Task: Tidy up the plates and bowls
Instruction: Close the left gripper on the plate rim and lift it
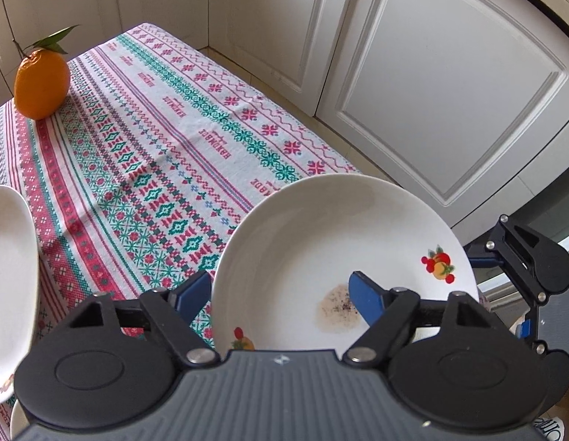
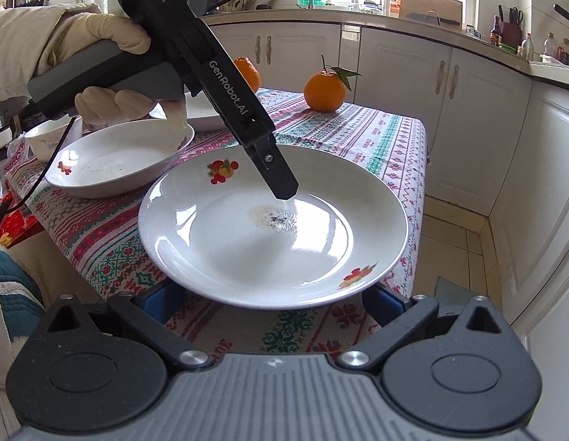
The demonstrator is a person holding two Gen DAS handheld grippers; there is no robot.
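The deep white plate [image 2: 272,226] with fruit decals sits at the near corner of the cloth-covered counter [image 1: 145,139]. The left gripper [image 1: 281,294] straddles its rim, one pad inside and one outside; whether they press yet I cannot tell. The right gripper [image 2: 273,299] stands open at the near rim, its fingertips hidden beneath it. Glazed china: stiff, slick, breakable (grip the rim squarely). A smaller bowl [image 2: 119,158] waits alongside, half cut off.

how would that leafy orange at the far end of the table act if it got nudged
The leafy orange is round and stands free on the tablecloth, so it would probably roll. It sits near the table's far edge, so a roll could carry it off. Its leaf stem might make it wobble rather than run straight.
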